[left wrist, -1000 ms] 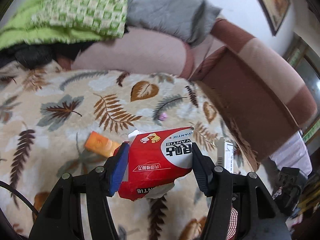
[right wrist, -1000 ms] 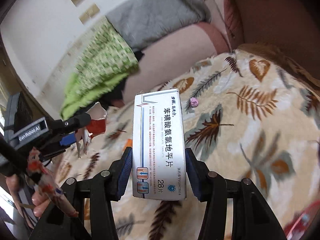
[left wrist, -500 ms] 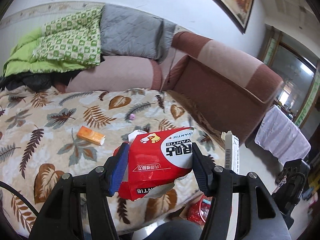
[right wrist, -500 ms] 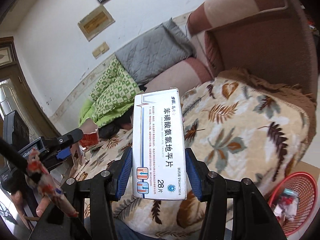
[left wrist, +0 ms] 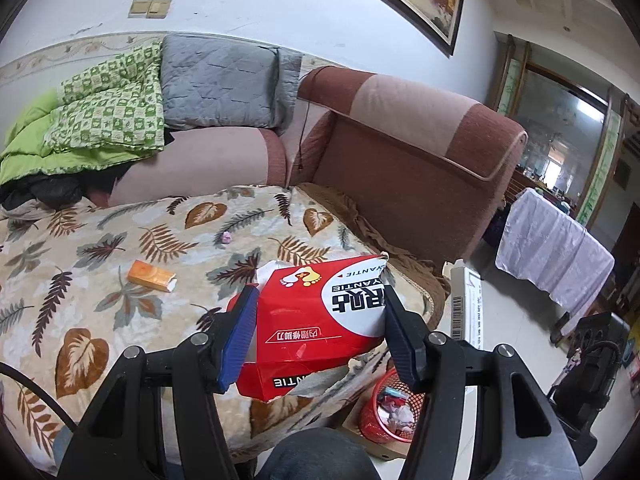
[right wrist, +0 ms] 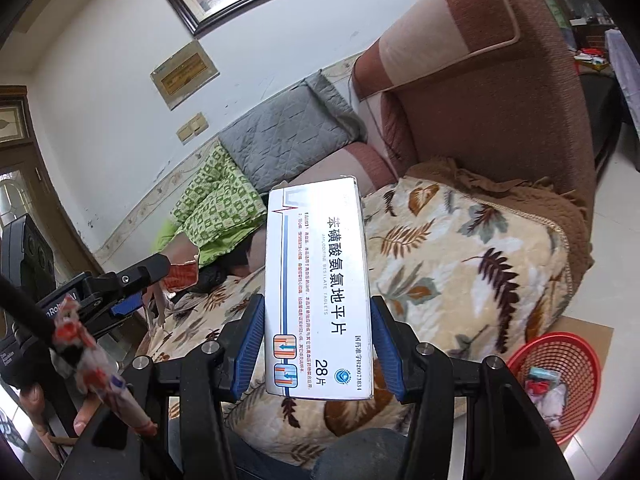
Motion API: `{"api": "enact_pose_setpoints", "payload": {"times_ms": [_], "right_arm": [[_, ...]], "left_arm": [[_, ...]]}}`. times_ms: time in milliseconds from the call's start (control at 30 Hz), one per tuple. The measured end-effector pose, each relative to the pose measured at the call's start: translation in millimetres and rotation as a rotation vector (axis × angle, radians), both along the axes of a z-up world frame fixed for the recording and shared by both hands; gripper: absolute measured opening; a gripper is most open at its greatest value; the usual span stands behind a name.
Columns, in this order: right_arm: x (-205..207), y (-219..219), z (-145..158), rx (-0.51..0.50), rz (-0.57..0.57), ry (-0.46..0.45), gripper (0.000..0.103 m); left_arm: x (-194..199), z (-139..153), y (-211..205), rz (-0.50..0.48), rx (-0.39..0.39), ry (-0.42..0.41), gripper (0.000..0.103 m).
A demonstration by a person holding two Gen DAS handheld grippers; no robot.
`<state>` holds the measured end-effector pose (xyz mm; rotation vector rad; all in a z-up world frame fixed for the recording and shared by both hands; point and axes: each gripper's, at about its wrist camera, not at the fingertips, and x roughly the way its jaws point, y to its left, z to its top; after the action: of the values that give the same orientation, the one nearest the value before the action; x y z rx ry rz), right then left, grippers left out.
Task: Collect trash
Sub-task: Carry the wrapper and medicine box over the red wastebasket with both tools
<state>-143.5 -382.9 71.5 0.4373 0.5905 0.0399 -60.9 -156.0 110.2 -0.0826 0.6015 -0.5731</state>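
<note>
My left gripper (left wrist: 316,332) is shut on a torn red and white carton (left wrist: 320,316), held in the air above the front edge of the sofa. My right gripper (right wrist: 318,344) is shut on a white medicine box (right wrist: 318,280) with blue print, standing upright between the jaws. A red mesh bin (left wrist: 386,412) with several scraps in it stands on the floor below the sofa edge; in the right wrist view the red bin (right wrist: 560,376) is at lower right. An orange packet (left wrist: 151,275) and a small pink scrap (left wrist: 226,237) lie on the leaf-print blanket (left wrist: 80,264).
The brown sofa arm (left wrist: 420,168) rises to the right. A green quilt (left wrist: 92,120) and a grey cushion (left wrist: 220,80) are piled on the backrest. A white-draped table (left wrist: 552,252) stands on the tiled floor. A person's knee (left wrist: 316,456) shows at the bottom.
Both grippers have pulled back and up from the sofa, still holding their boxes. The views have widened, and the red bin on the floor has come into sight.
</note>
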Motion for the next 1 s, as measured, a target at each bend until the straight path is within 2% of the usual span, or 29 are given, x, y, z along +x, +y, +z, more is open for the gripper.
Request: {"api": "enact_pose_setpoints", "payload": {"times_ms": [667, 867, 1000], "right_arm": [[-56, -55, 0, -0.040, -0.146, 0.035, 0.056], [-69, -75, 0, -0.046, -0.211, 0.039, 0.056], [-80, -88, -2, -0.044, -0.257, 0.039, 0.056]], "left_arm": [[-28, -12, -70, -0.130, 0.056, -0.010, 0.059], [-32, -23, -97, -0.203, 0.060, 0.012, 0.059], [-30, -34, -119, -0.261, 0.068, 0.056, 0.059]]}}
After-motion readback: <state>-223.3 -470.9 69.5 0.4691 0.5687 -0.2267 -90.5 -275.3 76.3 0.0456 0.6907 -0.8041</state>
